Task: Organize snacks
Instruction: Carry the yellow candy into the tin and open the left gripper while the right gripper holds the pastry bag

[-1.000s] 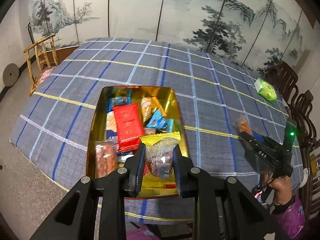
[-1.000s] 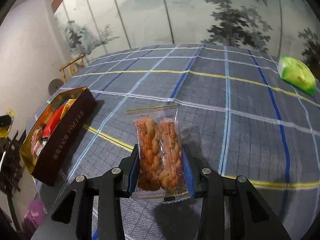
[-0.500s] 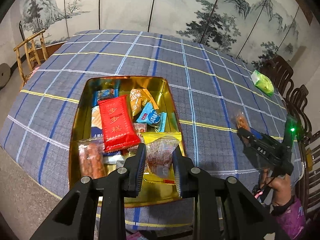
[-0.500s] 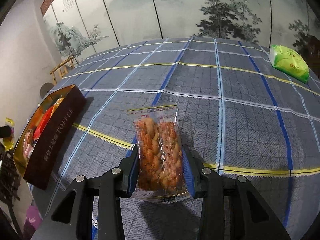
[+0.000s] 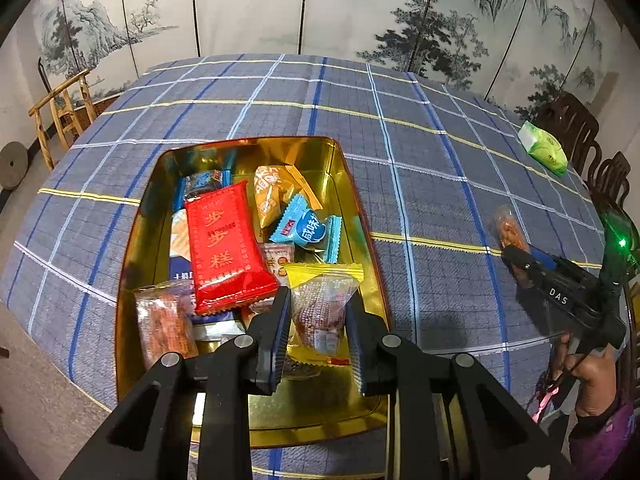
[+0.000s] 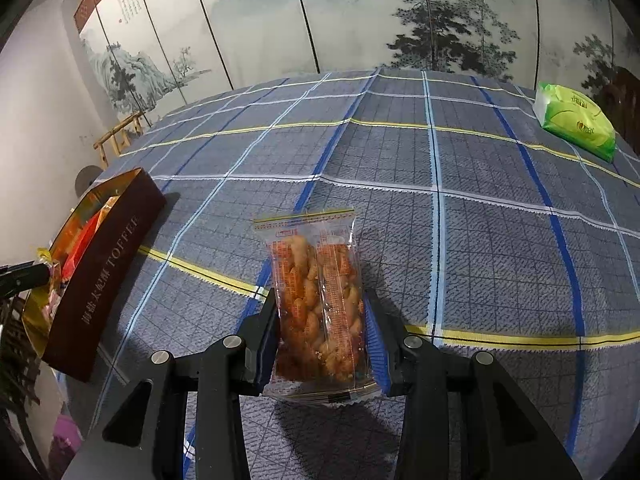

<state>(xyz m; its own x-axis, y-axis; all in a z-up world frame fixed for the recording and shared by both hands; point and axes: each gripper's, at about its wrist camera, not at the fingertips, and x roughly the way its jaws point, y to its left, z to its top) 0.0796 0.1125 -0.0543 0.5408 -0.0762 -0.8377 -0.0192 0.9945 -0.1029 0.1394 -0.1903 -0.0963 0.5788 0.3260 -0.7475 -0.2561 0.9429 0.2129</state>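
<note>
Here the left claw [image 5: 318,338] is clamped on a clear packet with a yellow top [image 5: 322,304], holding it over the near end of the golden tin [image 5: 362,216], which stands on the counter [image 6: 480,220] with its checked cloth. Inside the tin lie a red packet [image 5: 224,246], a blue packet [image 5: 302,230] and others. The right claw [image 6: 320,336] is closed on a transparent pack of fried twists [image 6: 316,300], above the cloth and well apart from the tin. A green pack [image 6: 576,120] lies at the far edge.
</note>
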